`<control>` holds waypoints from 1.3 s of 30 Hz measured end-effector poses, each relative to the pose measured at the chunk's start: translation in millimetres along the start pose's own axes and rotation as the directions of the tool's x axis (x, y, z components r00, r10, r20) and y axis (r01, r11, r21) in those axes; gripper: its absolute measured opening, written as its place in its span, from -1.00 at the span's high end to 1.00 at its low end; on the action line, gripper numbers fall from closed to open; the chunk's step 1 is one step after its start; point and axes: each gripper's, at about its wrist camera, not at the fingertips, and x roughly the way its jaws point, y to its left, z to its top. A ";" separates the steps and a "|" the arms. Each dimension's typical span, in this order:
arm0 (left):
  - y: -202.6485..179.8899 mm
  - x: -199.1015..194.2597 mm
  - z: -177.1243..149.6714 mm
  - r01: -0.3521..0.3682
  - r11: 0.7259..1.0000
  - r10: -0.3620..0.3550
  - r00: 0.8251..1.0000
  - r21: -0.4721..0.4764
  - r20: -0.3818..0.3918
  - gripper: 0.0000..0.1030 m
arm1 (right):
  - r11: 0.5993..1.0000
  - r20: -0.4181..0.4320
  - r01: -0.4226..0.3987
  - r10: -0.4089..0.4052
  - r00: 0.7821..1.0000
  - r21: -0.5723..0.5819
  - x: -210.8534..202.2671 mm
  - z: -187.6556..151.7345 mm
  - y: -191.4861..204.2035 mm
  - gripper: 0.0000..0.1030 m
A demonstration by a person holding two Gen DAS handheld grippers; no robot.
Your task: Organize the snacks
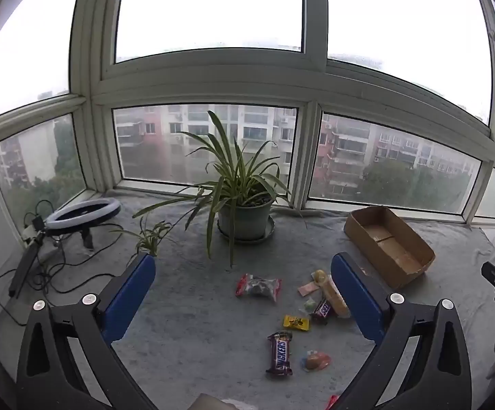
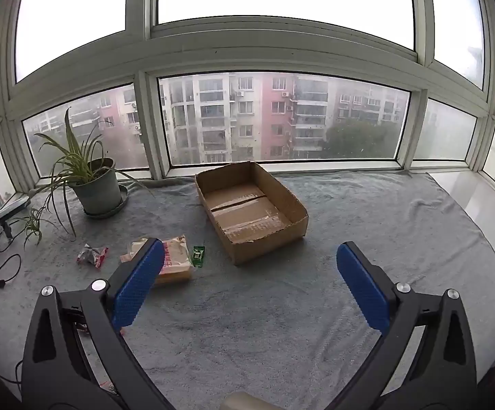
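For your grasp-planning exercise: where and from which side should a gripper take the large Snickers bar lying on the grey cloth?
Grip the Snickers bar at mid-length, across its narrow width, coming from above. It lies flat and apart from neighbours, long axis pointing roughly away from the open left gripper.

snacks (image 1: 279, 353) on blanket (image 2: 367, 212); box (image 2: 251, 210) right; plant (image 1: 244, 198) behind
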 end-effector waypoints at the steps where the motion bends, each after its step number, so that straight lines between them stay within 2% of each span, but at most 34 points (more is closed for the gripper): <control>1: 3.3 0.8 -0.1 0.039 0.996 -0.040 0.999 -0.079 -0.017 -0.98 | 1.000 -0.003 -0.004 0.004 1.000 0.004 0.1 -0.3 0.2 -1.00; 12: 0.0 1.1 0.7 0.019 0.999 -0.019 1.000 -0.033 0.007 -0.98 | 1.000 0.005 0.003 -0.003 1.000 -0.010 -6.3 0.1 -2.7 -1.00; 39: -3.4 -4.8 -1.6 0.029 0.999 -0.029 0.999 -0.018 0.025 -0.98 | 1.000 -0.007 0.009 -0.009 1.000 -0.005 -2.1 -2.5 -2.4 -1.00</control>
